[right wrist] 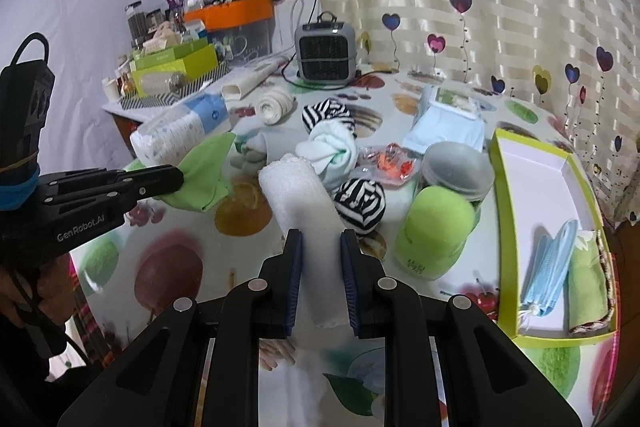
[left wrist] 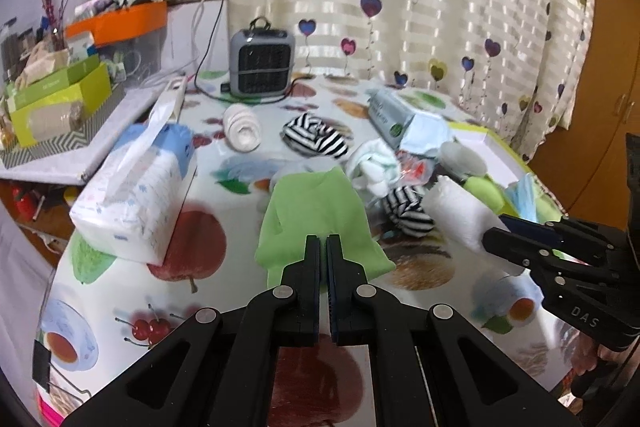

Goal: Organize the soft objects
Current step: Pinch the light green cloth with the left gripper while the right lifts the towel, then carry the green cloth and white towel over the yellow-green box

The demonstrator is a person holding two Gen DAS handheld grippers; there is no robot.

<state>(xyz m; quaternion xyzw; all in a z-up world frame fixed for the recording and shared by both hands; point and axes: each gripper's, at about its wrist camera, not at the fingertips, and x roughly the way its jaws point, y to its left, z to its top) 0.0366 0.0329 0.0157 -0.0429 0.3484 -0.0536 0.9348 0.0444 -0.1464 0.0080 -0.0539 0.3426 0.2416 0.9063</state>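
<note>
Both grippers, left (left wrist: 324,241) and right (right wrist: 321,239), clamped (angled downward).

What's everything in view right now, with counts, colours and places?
green cloth: 1, green, pinched in left gripper
white towel roll: 1, white, clamped in right gripper
striped sock balls: 2, black-white, table centre
tissue pack: 1, white-blue, left side
heater: 1, grey, far edge
tray: 1, lime-rimmed, right; holds blue masks
left gripper: 1, black, shut
right gripper: 1, black, shut

Green cloth (left wrist: 320,219) — pinched in left tool (left wrist: 324,251)
</note>
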